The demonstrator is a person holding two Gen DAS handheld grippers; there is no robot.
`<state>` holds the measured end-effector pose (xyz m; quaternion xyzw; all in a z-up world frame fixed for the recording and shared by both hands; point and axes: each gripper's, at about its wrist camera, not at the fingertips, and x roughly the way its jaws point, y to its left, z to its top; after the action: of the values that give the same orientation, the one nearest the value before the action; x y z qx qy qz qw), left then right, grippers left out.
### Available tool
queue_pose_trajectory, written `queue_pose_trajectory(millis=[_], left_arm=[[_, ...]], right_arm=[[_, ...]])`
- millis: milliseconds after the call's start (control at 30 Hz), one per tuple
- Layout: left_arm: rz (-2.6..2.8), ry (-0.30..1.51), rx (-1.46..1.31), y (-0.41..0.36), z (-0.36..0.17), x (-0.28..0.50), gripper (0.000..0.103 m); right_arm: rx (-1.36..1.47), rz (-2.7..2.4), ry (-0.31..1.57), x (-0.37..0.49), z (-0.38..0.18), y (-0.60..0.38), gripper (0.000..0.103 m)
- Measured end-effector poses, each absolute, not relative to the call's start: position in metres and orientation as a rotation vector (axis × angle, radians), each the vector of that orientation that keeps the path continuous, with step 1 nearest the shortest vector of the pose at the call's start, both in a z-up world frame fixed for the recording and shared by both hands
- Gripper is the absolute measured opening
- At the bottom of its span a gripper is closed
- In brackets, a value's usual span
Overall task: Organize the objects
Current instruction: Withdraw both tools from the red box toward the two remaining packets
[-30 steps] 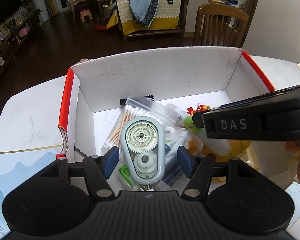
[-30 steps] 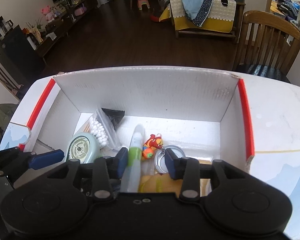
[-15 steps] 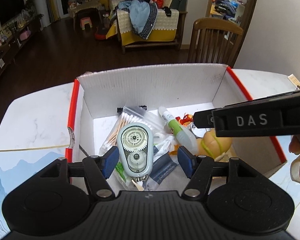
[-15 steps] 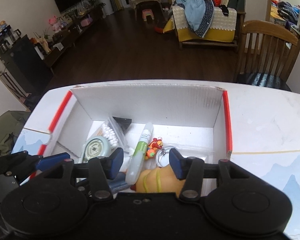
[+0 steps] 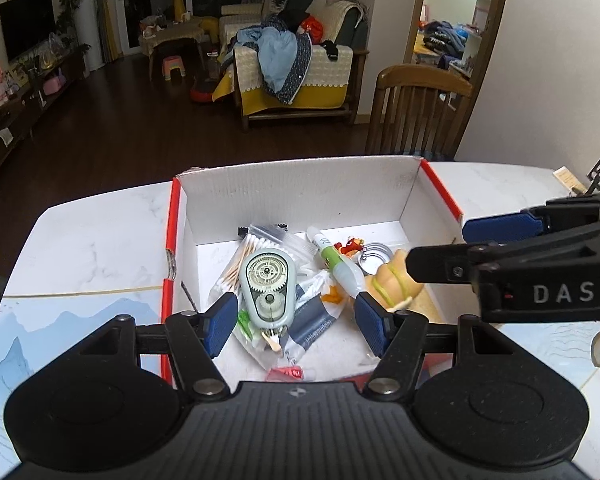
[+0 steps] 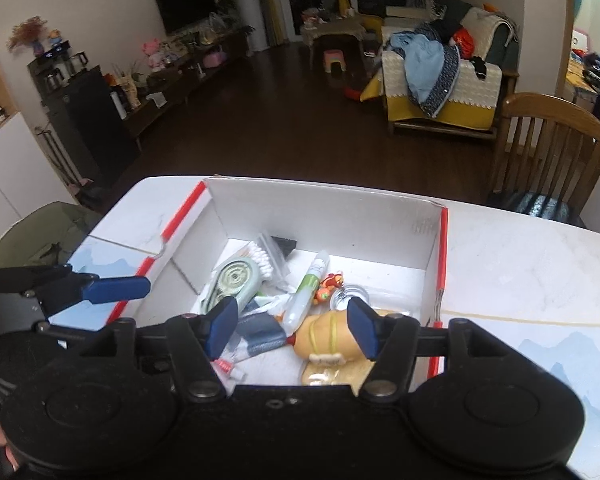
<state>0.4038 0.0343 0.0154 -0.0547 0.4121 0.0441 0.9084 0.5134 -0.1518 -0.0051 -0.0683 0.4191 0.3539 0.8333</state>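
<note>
Pulled back, higher above the red-edged white cardboard box (image 5: 300, 188); both grippers (image 5: 292, 320) (image 6: 292, 326) wide open, empty (sorting seemingly done). Next: pale-green tape dispenser (image 5: 268, 284), 12 o'clock?

Dark wood floor (image 6: 260, 112) runs back through a living room with pale walls. A sofa (image 5: 296, 76) draped in a cream and yellow cover holds a heap of clothes (image 5: 280, 54) — blue, dark, red. A wooden chair (image 5: 416, 114) stands at the far edge of the white marble table (image 5: 96, 248). A television (image 6: 183, 2) hangs over a low cabinet (image 6: 188, 68), and a small pink stool (image 5: 173, 66) sits by a covered side table (image 5: 172, 38) — beyond it, dim glass doors.
</note>
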Motion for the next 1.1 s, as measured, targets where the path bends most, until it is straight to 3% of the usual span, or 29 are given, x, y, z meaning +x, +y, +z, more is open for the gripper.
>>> queue_pose_trajectory(millis=[400,467,667,800,900,1100], left_arm=[[0.053,0.789,-0.142,0.025,0.042,0.354,0.065],[0.055,0.781,-0.144,0.024,0.045,0.345,0.074],[0.063,0.765,-0.146,0.023,0.047,0.322,0.077],[0.061,0.764,-0.138,0.021,0.043,0.307,0.083],[0.056,0.780,-0.144,0.018,0.034,0.296,0.083],[0.061,0.832,-0.170,0.014,0.009,0.277,0.086]], right_arm=[[-0.117,0.821,0.809,0.468,0.019,-0.184,0.068],[-0.111,0.828,0.801,0.461,0.021,-0.189,0.071],[-0.122,0.856,0.766,0.438,0.020,-0.202,0.079],[-0.127,0.887,0.759,0.424,0.013,-0.208,0.096],[-0.145,0.891,0.763,0.415,0.001,-0.212,0.102],[-0.178,0.869,0.791,0.401,-0.024,-0.219,0.102]])
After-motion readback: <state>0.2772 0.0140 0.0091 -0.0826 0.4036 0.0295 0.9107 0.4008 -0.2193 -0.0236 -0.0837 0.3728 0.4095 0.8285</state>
